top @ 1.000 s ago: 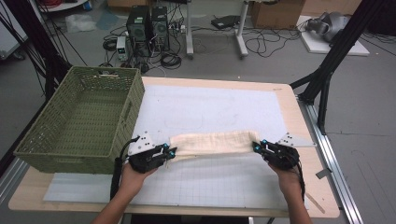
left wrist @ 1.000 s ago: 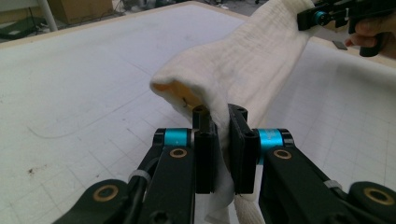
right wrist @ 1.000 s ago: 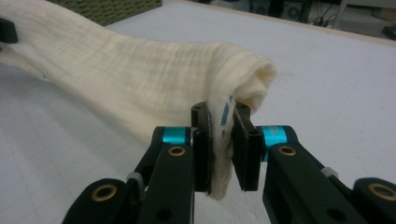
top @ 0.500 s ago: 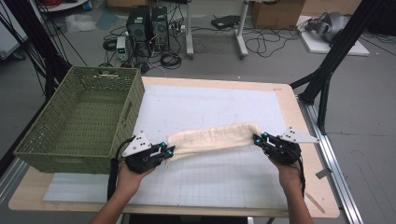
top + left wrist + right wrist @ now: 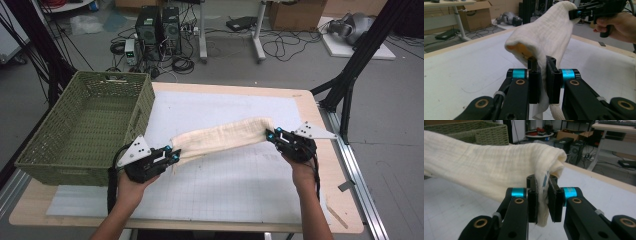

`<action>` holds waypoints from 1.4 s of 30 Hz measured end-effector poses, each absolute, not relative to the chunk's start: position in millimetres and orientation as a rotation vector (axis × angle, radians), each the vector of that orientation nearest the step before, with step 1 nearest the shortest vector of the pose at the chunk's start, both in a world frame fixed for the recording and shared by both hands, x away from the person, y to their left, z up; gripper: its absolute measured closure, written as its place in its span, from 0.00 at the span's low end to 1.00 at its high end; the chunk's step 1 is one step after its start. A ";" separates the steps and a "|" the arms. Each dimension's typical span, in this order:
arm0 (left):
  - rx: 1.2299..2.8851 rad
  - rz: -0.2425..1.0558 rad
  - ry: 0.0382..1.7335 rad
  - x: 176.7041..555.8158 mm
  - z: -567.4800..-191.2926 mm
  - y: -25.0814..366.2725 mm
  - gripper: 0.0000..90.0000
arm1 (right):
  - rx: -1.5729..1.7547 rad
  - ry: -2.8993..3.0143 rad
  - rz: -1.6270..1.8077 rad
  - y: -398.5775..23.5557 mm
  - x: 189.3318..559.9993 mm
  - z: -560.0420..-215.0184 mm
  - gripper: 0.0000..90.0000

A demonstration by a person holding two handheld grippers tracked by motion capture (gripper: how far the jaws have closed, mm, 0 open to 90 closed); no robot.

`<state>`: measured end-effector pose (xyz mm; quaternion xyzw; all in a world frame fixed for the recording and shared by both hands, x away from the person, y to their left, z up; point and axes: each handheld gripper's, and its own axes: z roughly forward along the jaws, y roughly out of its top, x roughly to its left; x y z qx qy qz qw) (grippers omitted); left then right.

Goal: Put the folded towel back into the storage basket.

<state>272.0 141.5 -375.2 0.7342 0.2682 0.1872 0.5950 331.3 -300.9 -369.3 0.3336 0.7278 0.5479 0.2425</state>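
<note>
Cables and computer towers crowd the grey floor behind a pale wooden table (image 5: 320,200), where a green woven plastic basket (image 5: 80,135) sits at centre left. At lower left the left gripper (image 5: 174,155) pinches one end of a cream, crinkled cloth (image 5: 222,137), which stretches across the frame's middle above the white mat (image 5: 225,185). Right of centre, the right gripper (image 5: 271,135) clamps its other end.
</note>
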 end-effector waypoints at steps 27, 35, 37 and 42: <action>1.613 0.543 0.651 257.2 -345.0 173.4 0.92 | 0.834 1.977 1.495 -235.9 393.9 -314.3 0.89; 1.595 0.571 0.676 252.3 -341.6 185.7 0.92 | 0.814 1.996 1.507 -217.2 406.0 -305.9 0.89; 1.582 0.585 0.690 249.9 -340.1 192.6 0.92 | 0.793 2.003 1.514 -204.3 412.9 -299.4 0.89; 1.556 0.606 0.720 245.2 -338.4 205.1 0.92 | 0.766 2.008 1.529 -183.1 423.2 -291.0 0.89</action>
